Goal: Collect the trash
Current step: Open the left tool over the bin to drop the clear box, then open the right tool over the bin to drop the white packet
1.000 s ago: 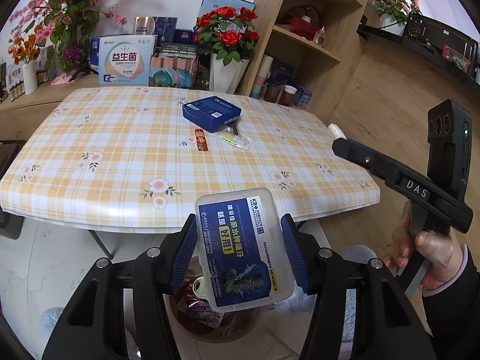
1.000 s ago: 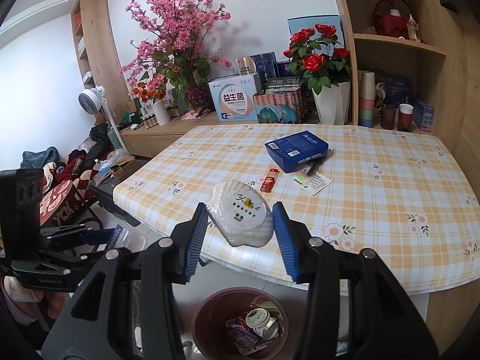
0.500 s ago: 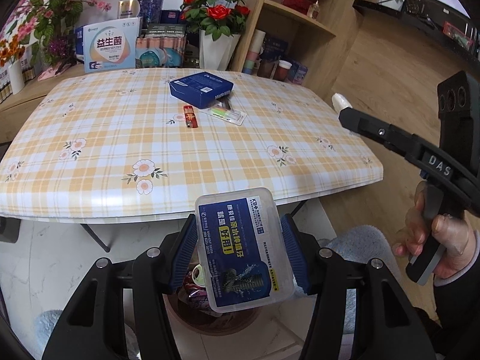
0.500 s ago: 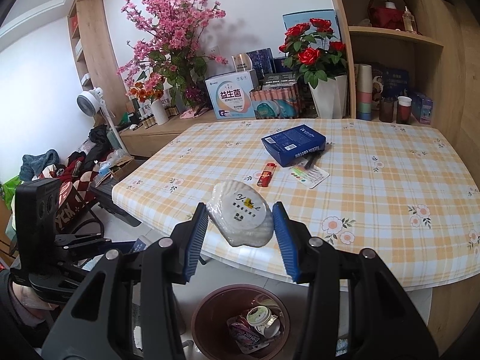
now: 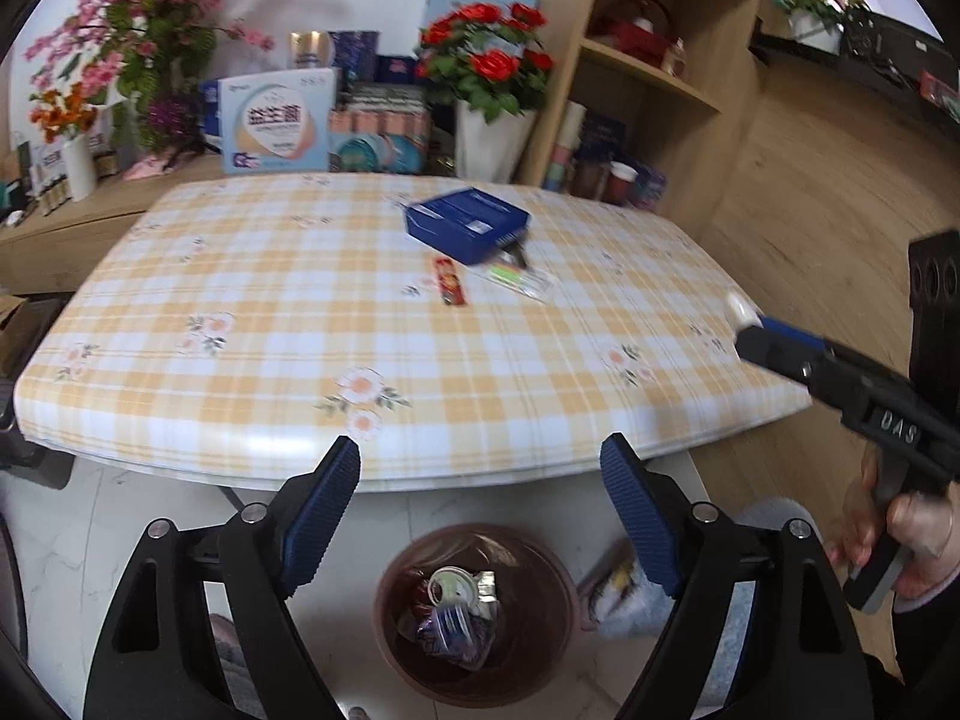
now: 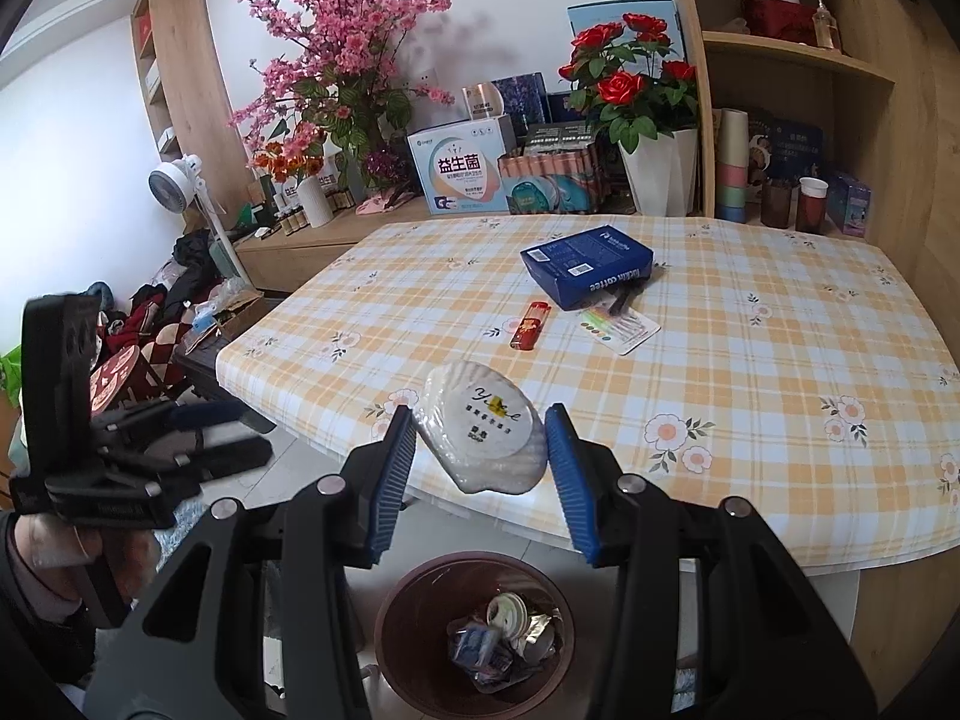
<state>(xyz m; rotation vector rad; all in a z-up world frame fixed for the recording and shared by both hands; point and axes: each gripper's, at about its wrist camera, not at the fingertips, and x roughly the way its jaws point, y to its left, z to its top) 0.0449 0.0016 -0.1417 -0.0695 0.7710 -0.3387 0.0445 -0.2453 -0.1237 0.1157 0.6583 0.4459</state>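
Left gripper (image 5: 480,498): jaws opening, nothing between the pads; poised above the brown trash bin (image 5: 384,594) on the floor, just off the bench (image 5: 252,312) edge. Bin part full: a round lid, foil scrap, crumpled wrappers.

Right gripper (image 6: 480,459): clamped on a white shell-shaped packet (image 6: 480,432), printed label facing up, both blue pads pressed to its sides. Held over the bench edge, with the bin below and nearer the camera.

On the checked bench cloth: blue box (image 6: 587,264), red lighter (image 6: 530,325) just beside it, flat clear packet with coloured bits (image 6: 618,324) partly under the box corner.

Left-wrist view blurred. A blurred packet (image 5: 624,594) on the floor just right of the bin; contents unreadable.
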